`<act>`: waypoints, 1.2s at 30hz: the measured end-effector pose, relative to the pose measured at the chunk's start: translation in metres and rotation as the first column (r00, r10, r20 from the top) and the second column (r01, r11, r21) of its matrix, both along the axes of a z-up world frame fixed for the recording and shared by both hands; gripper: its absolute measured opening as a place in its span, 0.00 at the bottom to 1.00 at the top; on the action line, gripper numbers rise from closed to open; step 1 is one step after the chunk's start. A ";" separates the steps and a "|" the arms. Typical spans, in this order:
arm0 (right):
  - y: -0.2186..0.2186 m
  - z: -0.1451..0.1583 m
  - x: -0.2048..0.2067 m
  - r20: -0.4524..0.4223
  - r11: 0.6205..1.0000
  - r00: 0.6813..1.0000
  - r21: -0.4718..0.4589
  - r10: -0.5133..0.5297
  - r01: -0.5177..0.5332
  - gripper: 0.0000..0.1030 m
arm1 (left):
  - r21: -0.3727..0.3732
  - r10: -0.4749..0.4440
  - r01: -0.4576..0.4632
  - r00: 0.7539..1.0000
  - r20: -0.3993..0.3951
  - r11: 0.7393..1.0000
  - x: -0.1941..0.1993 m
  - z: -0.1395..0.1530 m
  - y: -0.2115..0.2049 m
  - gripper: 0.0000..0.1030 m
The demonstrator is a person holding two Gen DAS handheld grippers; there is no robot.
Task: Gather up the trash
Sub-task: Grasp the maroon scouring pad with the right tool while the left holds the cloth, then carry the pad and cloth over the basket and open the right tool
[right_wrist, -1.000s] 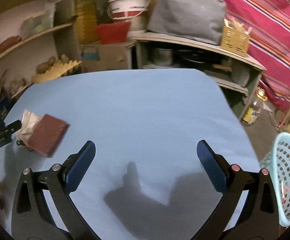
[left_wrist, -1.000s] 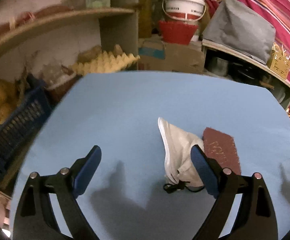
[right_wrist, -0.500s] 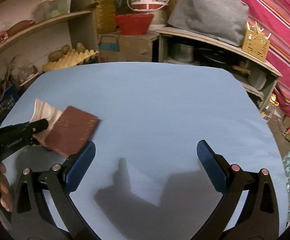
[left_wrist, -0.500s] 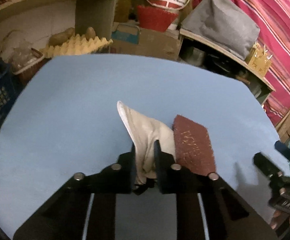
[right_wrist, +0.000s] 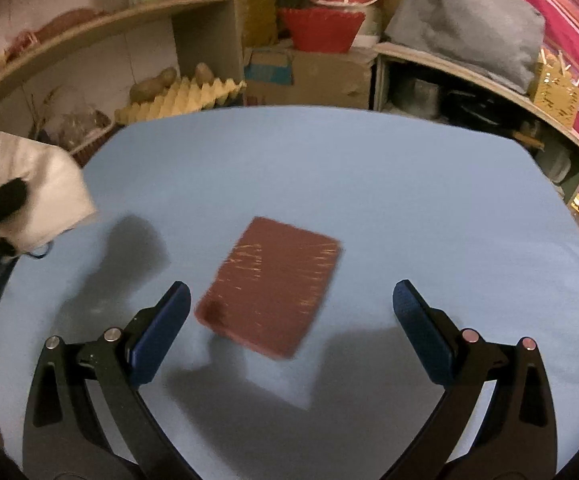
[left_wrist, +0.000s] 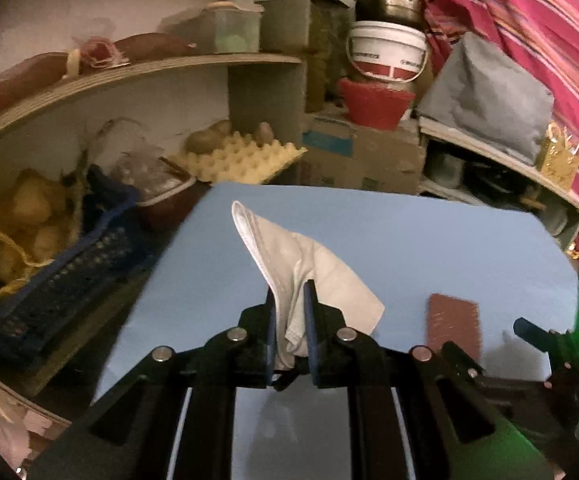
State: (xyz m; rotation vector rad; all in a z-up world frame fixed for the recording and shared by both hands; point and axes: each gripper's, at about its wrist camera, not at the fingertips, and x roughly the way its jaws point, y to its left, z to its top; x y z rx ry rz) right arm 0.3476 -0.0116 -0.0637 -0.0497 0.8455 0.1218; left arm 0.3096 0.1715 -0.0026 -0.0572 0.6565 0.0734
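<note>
Two grippers worked over the blue table (right_wrist: 369, 184), one clamped on a white face mask (left_wrist: 289, 256) and one spread wide.

Taking the brown sandpaper sheet (right_wrist: 269, 292) as landmark: well to its left, in the right wrist view, the left gripper (left_wrist: 289, 320) held the mask lifted clear of the table, its jaws pressed onto the mask's lower end, with a dark ear loop dangling beneath. The sheet itself lay flat near the table's middle, blurred in the picture. Just nearer the camera than the sheet, the right gripper (right_wrist: 289, 316) stood with jaws wide apart and gripped nothing, one blue pad (right_wrist: 161, 332) beside the sheet's left corner and the other off to its right.
</note>
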 end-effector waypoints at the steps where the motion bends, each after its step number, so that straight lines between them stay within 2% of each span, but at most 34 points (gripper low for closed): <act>1: 0.004 -0.004 0.004 -0.012 1.000 1.000 -0.016 -0.011 0.011 0.96 | 0.009 0.006 -0.006 1.000 -0.003 1.000 0.001 -0.002 0.003 0.12; 6: 0.009 -0.018 0.019 -0.083 0.998 0.995 -0.031 -0.058 0.056 0.94 | 0.025 0.028 -0.028 1.000 -0.012 0.999 0.003 -0.009 0.017 0.12; 7: 0.009 -0.019 0.021 -0.091 0.998 0.994 -0.028 -0.058 0.056 0.87 | 0.022 0.029 -0.029 0.999 -0.016 0.999 0.003 -0.010 0.018 0.12; 11: 0.013 -0.019 0.021 -0.091 1.000 0.996 -0.009 -0.011 0.010 0.72 | 0.021 0.030 -0.029 0.999 -0.032 0.999 0.007 -0.016 0.015 0.12; 13: 0.015 -0.018 0.018 -0.082 1.000 0.997 -0.024 0.016 -0.018 0.72 | 0.020 0.017 -0.017 0.999 -0.037 1.000 0.008 -0.016 0.009 0.12; 17: -0.003 -0.011 0.010 -0.058 1.000 0.998 0.008 0.024 -0.024 0.72 | 0.031 -0.003 0.003 1.000 -0.018 1.000 0.005 -0.009 -0.007 0.12; 22: -0.050 0.015 -0.007 -0.005 0.998 1.000 0.067 -0.002 0.002 0.72 | 0.024 -0.042 0.042 0.999 0.014 0.999 -0.001 0.005 -0.033 0.12; 27: -0.103 0.046 -0.034 0.080 0.998 0.996 0.044 -0.040 0.036 0.72 | 0.020 -0.094 0.093 0.995 0.044 0.995 -0.007 0.019 -0.071 0.12; 30: -0.138 0.064 -0.053 0.138 0.997 0.988 0.027 -0.073 0.070 0.72 | 0.018 -0.129 0.128 0.989 0.066 0.992 -0.012 0.029 -0.100 0.12; 36: -0.212 0.089 -0.087 0.213 0.986 0.963 0.060 -0.166 0.156 0.72 | 0.007 -0.204 0.204 0.975 0.089 0.979 -0.019 0.039 -0.166 0.12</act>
